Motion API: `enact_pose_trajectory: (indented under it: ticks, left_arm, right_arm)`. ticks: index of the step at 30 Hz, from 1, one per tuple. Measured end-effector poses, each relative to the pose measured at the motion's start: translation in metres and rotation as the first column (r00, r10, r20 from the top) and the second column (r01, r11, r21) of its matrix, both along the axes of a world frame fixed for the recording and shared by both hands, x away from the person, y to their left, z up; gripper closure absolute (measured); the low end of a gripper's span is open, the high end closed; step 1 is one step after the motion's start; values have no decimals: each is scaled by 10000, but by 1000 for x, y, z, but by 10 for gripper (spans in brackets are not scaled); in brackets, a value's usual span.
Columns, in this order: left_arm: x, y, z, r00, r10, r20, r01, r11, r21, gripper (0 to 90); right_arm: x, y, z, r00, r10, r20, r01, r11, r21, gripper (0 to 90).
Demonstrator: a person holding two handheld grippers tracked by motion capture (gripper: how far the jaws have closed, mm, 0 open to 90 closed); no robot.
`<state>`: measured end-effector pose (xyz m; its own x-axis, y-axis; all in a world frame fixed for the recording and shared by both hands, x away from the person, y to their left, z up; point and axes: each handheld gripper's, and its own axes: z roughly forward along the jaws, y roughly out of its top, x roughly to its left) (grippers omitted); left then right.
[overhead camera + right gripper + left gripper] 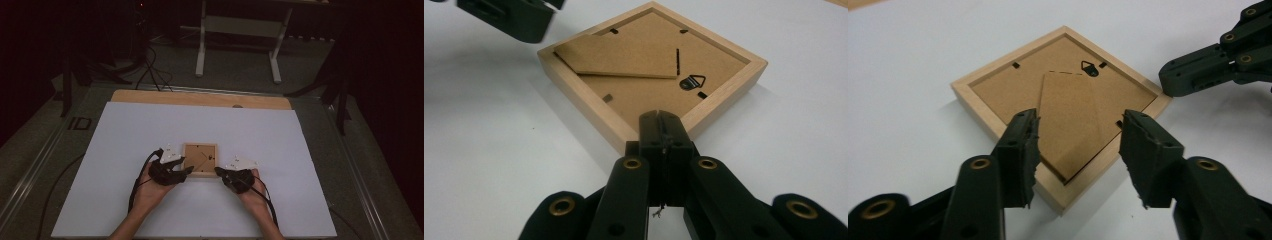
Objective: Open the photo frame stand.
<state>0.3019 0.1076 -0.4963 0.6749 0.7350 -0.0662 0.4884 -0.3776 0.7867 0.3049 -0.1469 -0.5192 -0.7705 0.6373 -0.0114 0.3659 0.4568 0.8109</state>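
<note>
A white board point(150, 130) covers a wooden table point(200, 97) in a dark room; a table stand point(240, 45) rises behind. The surroundings are too dim to read. The frame point(200, 159) lies face down near the board's middle, toward its near edge. The left gripper point(1078, 150) stands open, jaws astride the frame's near corner without touching. The right gripper point(660, 131) is closed, empty, tips touching a frame corner.

We see a pale wooden frame point(998, 120) with plain brown backing, black claws point(1075, 150) and what looks like a white table point(150, 130).
</note>
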Motion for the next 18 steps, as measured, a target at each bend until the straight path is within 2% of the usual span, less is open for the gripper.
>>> enact_pose_trajectory:
  ticks: [2, 8, 18]
  left_arm:
    - [4, -3, -1, 10000, 31, 0, -31, 9999, 159, 473]
    - [12, -7, -4, 10000, -37, -51, 38, 9997, 255, 471]
    - [18, -13, -13, 9991, -127, -396, 146, 9988, 476, 469]
  right_arm:
    - [0, 0, 0, 10000, -16, -21, 16, 10000, 43, 897]
    - [1, 0, -1, 10000, -36, -80, 37, 9999, 128, 897]
    - [0, 0, -1, 9999, -111, -30, 112, 9998, 149, 897]
